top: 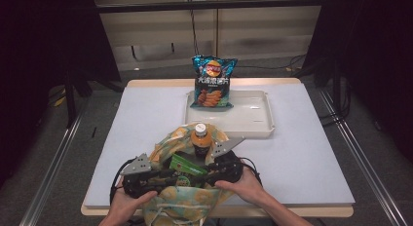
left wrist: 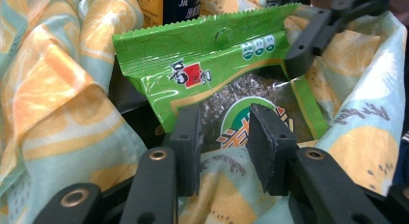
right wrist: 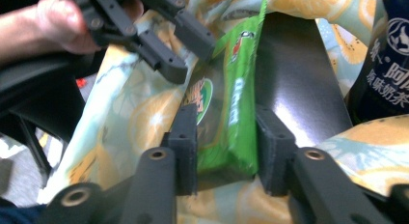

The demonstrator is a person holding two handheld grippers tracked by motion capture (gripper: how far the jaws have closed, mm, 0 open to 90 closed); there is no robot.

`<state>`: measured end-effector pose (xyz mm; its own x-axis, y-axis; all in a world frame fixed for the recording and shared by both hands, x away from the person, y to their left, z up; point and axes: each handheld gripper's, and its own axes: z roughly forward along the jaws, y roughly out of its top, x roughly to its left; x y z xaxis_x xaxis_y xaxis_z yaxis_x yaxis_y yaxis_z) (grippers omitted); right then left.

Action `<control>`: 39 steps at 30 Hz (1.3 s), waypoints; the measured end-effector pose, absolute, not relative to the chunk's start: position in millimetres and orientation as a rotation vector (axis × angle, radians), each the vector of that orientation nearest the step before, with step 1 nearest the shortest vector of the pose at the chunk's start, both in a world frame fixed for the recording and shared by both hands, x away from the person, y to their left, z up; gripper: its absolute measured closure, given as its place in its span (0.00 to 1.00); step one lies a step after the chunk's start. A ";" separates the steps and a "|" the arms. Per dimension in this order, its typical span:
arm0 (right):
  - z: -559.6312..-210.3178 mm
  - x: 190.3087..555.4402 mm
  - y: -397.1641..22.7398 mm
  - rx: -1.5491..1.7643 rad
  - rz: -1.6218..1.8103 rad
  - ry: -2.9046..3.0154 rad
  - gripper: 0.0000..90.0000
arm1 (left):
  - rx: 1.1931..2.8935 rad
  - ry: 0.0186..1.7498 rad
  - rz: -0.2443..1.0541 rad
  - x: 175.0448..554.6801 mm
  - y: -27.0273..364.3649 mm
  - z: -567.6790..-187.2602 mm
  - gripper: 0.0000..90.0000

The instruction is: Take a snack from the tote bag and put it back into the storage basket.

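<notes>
Right gripper (right wrist: 225, 149) jaws apparently clamp the green packet (right wrist: 226, 113) inside the bag (top: 168, 143); left gripper (left wrist: 224, 147) part-open, holding nothing

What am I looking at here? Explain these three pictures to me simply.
A person works at a table with a hand-held two-jaw gripper in each hand. One picture looks down from above; the other two come from cameras riding on each gripper, looking along its black jaws. On the table stand a white tray with a bag of crisps and a fruit-print cloth bag holding a bottle and a green snack packet. The right gripper has the packet's edge between its jaws, seemingly pinched. The left gripper is open in front of the packet.
</notes>
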<state>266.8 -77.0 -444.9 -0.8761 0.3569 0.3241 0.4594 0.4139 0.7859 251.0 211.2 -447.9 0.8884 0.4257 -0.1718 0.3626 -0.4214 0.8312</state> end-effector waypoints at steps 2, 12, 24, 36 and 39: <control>-446.9 269.2 -76.0 -0.752 -1.471 -2.526 0.80 | 2.053 0.570 0.081 250.6 211.4 -447.7 0.72; -445.9 271.1 -75.3 -0.784 -1.505 -2.535 0.98 | 2.033 0.562 0.105 246.8 216.2 -441.7 0.66; -425.7 271.3 -79.6 -0.768 -1.604 -2.584 0.99 | 1.976 0.596 0.137 241.4 231.3 -435.2 0.57; -407.8 276.6 -90.0 -0.706 -1.704 -2.593 0.99 | 1.957 0.605 0.155 241.0 229.7 -435.3 0.44; -407.2 280.9 -93.6 -0.708 -1.710 -2.605 0.99 | 1.948 0.604 0.161 241.6 230.4 -433.5 0.37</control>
<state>280.9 -93.6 -407.2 -0.9006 0.3895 0.1932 0.3320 0.3293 0.8839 241.6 230.4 -433.5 0.8640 0.4796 -0.1534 0.3396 -0.3301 0.8808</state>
